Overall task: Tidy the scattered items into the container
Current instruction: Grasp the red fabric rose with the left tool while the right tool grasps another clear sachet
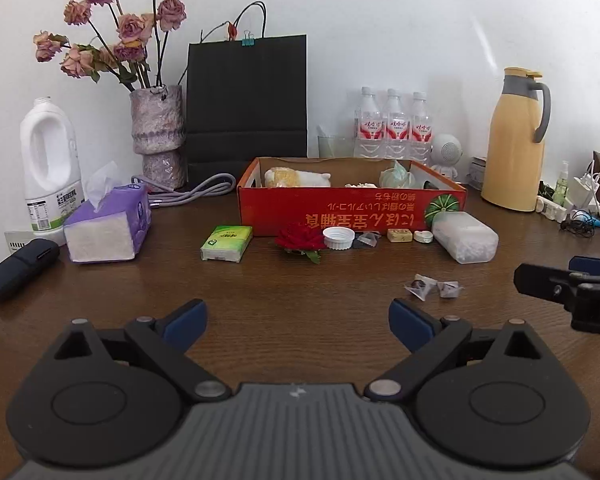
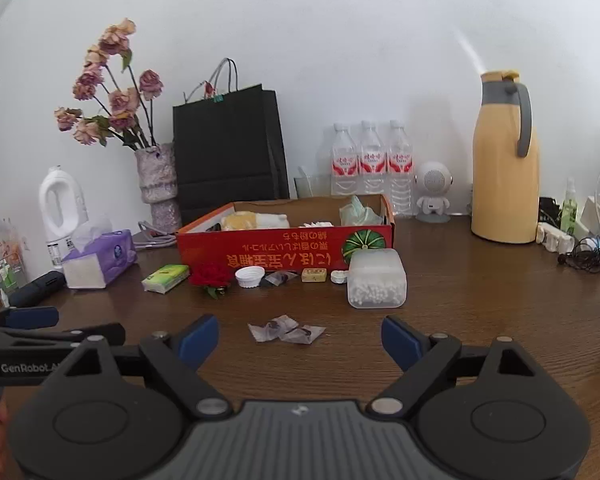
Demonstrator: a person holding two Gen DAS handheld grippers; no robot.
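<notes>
Just ahead of the right fingers: two clear sweet wrappers (image 2: 286, 330), loose on the worktop (image 2: 480, 320).
They lie side by side, their joined length running crosswise to the right gripper (image 2: 300, 340), whose fingers (image 2: 198, 340) stand wide apart and empty; the left gripper (image 1: 298, 322), equally splayed and holding nothing, has them ahead and off to its right, so the right looks nearer. Beyond the wrappers, a row hugs the red box (image 2: 284, 248): green tissue packet (image 2: 166, 278), red flower (image 2: 212, 276), white cap (image 2: 250, 277), small tile (image 2: 314, 275), cotton-swab tub (image 2: 376, 278). Nothing stands between fingers and wrappers, though the left gripper's finger reaches close in from the right gripper's left.
</notes>
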